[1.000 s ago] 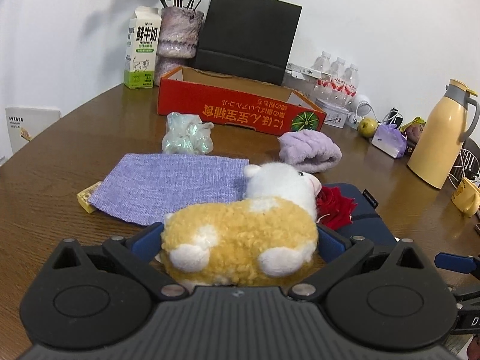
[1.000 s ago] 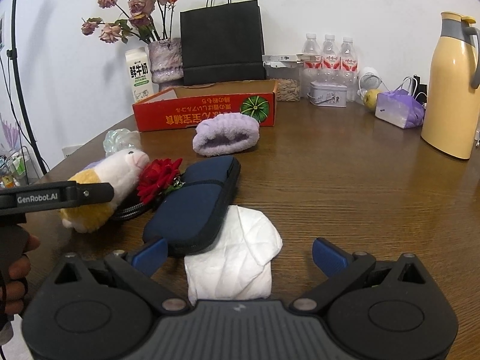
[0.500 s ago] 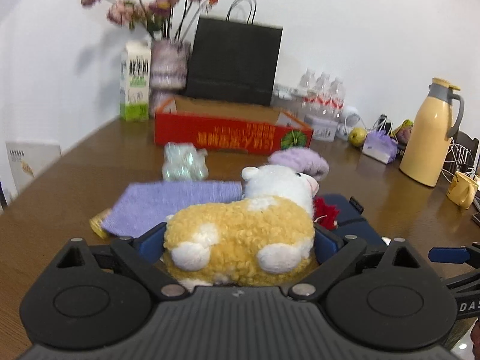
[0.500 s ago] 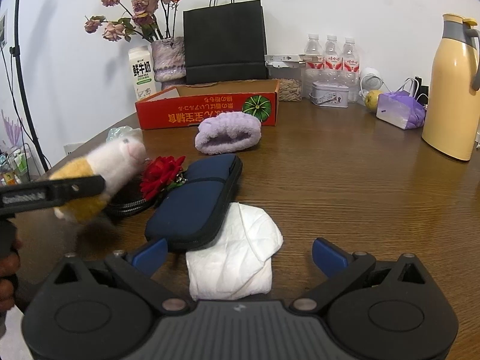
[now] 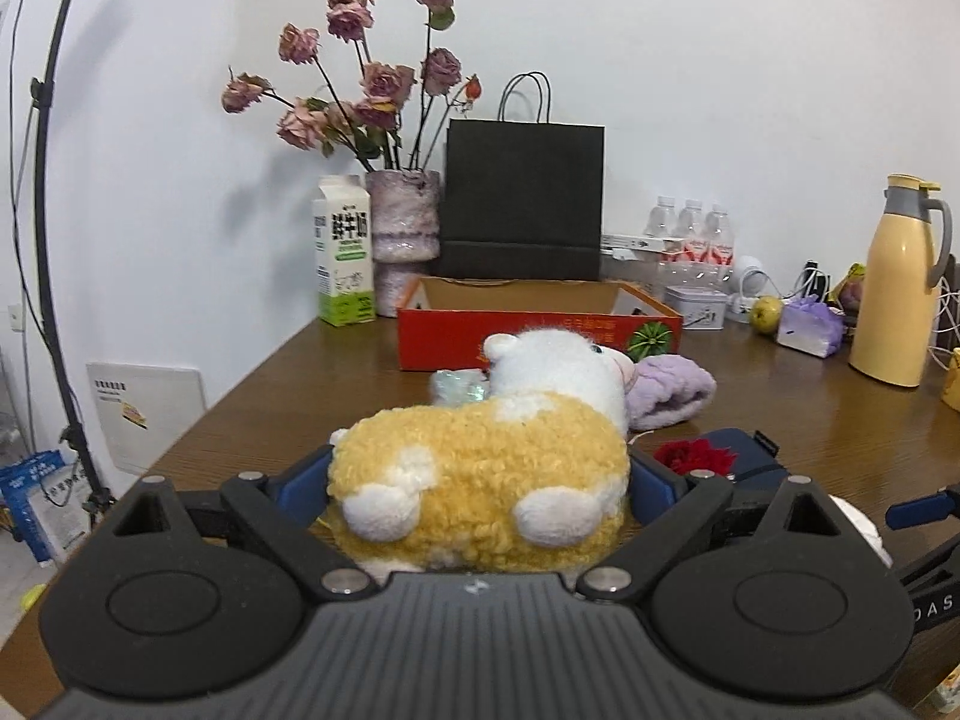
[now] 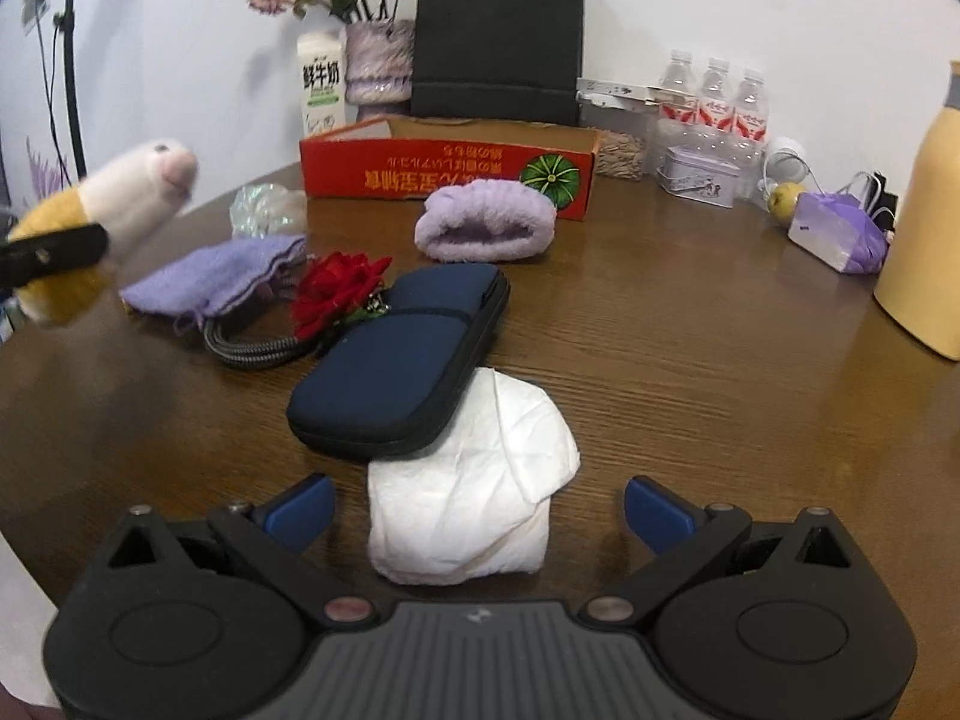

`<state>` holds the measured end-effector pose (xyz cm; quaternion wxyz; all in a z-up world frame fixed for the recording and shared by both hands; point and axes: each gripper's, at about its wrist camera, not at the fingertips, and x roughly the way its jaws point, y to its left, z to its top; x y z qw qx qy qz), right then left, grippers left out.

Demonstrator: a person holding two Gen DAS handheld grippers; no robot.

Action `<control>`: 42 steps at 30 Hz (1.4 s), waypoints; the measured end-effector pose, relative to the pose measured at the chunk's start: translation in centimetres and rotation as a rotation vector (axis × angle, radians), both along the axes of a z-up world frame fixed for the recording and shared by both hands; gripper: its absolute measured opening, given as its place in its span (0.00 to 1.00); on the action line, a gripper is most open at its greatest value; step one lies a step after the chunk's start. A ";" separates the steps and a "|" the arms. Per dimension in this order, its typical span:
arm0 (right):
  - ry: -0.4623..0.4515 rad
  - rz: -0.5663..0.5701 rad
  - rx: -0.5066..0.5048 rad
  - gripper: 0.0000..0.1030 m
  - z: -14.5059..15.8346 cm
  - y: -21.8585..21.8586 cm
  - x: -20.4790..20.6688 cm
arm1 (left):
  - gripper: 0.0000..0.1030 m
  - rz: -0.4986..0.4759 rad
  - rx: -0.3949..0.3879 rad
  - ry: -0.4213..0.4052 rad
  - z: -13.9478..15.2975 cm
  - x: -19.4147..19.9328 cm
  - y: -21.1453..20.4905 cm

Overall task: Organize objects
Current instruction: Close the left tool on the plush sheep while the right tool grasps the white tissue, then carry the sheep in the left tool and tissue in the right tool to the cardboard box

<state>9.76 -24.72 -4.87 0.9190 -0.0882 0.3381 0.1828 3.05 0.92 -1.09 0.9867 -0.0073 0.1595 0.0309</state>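
Plainly, red box (image 5: 468, 333), interior hidden.

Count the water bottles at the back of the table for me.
3. The water bottles stand side by side against the wall, right of the black paper bag, behind the small tin. More could be hidden behind them.

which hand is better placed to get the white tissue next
Right. The right gripper is open with the white tissue between its fingers, while the left gripper is occupied, clamped on the plush sheep.
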 end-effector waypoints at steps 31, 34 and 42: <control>-0.013 0.136 0.052 0.63 -0.1 -0.4 1.7 | 0.94 0.022 0.018 0.008 -0.8 -1.4 0.1; -0.032 0.147 0.037 0.59 0.1 -0.3 1.3 | 0.94 0.021 0.018 0.004 -0.8 -1.7 0.1; -0.103 0.183 -0.025 0.41 0.8 -0.4 -0.2 | 0.94 0.025 0.011 -0.001 -0.8 -2.1 0.3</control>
